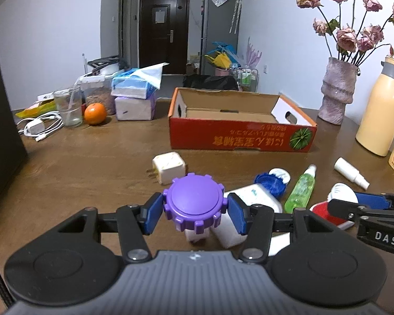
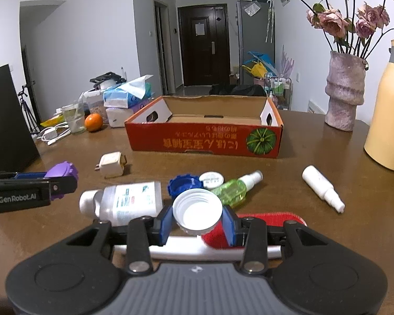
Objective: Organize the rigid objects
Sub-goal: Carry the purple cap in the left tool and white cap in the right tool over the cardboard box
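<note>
**Two caps lifted, box waiting across the desk**

A brown wooden desk (image 2: 315, 157) in a lived-in flat, dark door at the back, dried roses in a mauve vase (image 2: 345, 92) at the right. The left gripper (image 1: 194, 211) has its jaws clenched on a purple ridged cap (image 1: 194, 204), blue pads pressing its toothed rim on both sides. The right gripper (image 2: 197, 221) grips a white screw cap (image 2: 197, 210) the same way, open side toward the camera. Both caps appear held clear of the desk, near its front edge.

Beyond them sits the open red cardboard box (image 2: 205, 141) (apparently empty, the likely destination). Between grippers and box lie a white medicine bottle (image 2: 128, 200) on its side, a blue cap (image 2: 185, 185), a green spray bottle (image 2: 235, 187), a white spray bottle (image 2: 321, 187), a white plug adapter (image 2: 111, 168) and a red brush (image 2: 265, 219).

The risks from here: the round white cap is pinched only at its rim, so a tilt or jolt could let it pivot and drop. The grippers are close together and could knock on the way. A low carry could clip the box's front wall or the flaps folded inside it.
</note>
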`<state>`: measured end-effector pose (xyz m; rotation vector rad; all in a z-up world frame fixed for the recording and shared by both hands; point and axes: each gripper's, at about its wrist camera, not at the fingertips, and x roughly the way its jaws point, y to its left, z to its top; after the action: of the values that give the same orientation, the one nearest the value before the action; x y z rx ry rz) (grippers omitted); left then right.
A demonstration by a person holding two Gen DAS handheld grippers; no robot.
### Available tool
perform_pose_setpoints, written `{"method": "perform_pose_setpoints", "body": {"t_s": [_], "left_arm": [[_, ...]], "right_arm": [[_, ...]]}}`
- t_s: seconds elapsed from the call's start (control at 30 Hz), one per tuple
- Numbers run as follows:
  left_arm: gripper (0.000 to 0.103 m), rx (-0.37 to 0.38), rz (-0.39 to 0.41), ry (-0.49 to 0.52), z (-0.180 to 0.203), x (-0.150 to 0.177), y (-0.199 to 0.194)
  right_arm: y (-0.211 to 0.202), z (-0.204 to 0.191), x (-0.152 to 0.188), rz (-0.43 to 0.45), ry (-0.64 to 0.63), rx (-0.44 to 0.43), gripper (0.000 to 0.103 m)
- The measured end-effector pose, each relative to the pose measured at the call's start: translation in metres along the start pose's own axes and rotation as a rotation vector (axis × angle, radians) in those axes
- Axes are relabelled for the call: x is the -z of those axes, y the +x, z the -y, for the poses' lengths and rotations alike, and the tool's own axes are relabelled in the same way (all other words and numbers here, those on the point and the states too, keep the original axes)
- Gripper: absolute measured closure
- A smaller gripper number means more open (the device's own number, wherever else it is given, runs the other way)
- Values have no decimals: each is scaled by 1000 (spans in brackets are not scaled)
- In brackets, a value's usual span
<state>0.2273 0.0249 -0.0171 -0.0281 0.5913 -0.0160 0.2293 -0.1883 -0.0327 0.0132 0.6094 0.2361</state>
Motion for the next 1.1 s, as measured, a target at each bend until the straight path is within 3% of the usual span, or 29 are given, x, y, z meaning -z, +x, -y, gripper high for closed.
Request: {"method": "perform_pose_setpoints", "body": {"t_s": [1.1], "left_arm": [[48,77,79,-40,29,-88,61]], "right_arm": [[64,17,-81,90,56,15,64]]}}
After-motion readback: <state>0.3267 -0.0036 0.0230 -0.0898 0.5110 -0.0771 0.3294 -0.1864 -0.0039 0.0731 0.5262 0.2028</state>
